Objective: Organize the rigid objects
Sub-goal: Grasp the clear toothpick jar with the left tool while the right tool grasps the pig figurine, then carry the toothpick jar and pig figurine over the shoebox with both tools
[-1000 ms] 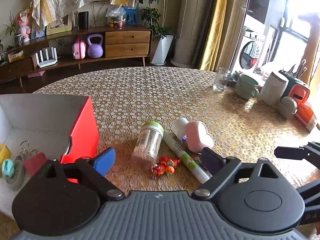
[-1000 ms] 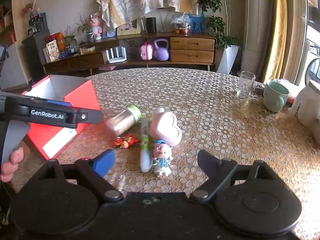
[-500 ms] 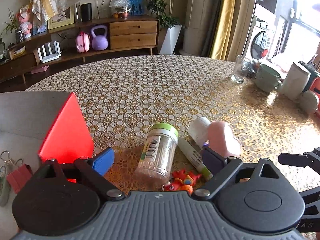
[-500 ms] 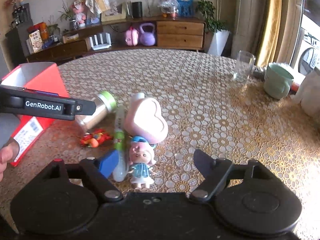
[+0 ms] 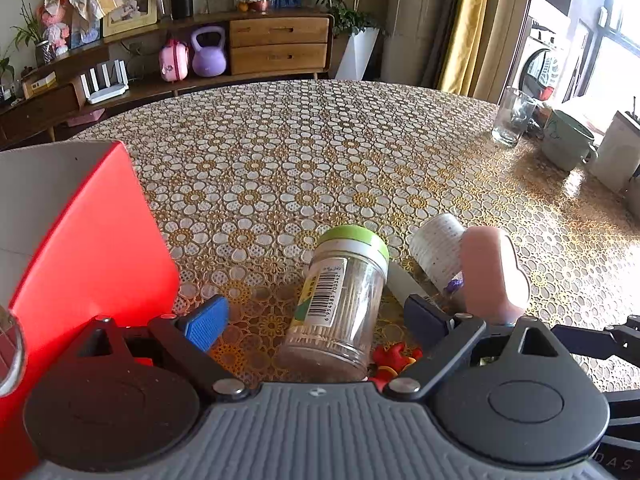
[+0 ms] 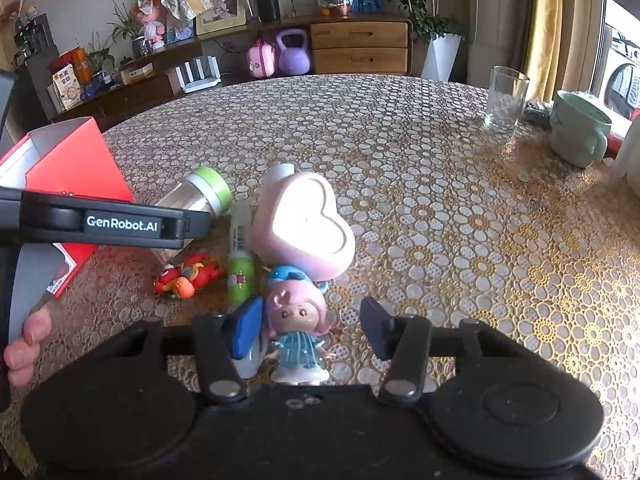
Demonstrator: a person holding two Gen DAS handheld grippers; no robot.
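My left gripper is open, its fingers on either side of a clear toothpick jar with a green lid that lies on the table. My right gripper is open around a small pink-haired doll in a blue dress; neither pad visibly touches it. Beside them lie a pink heart-shaped box, a green-and-white marker, a red toy keychain and a white cup. The red box stands at the left.
A glass, a green mug and a white container stand at the table's far right. The left gripper's body crosses the right wrist view. A sideboard stands beyond the table.
Both grippers have moved forward and down. The toothpick jar now lies between the left fingers, and the doll now stands between the right fingers.
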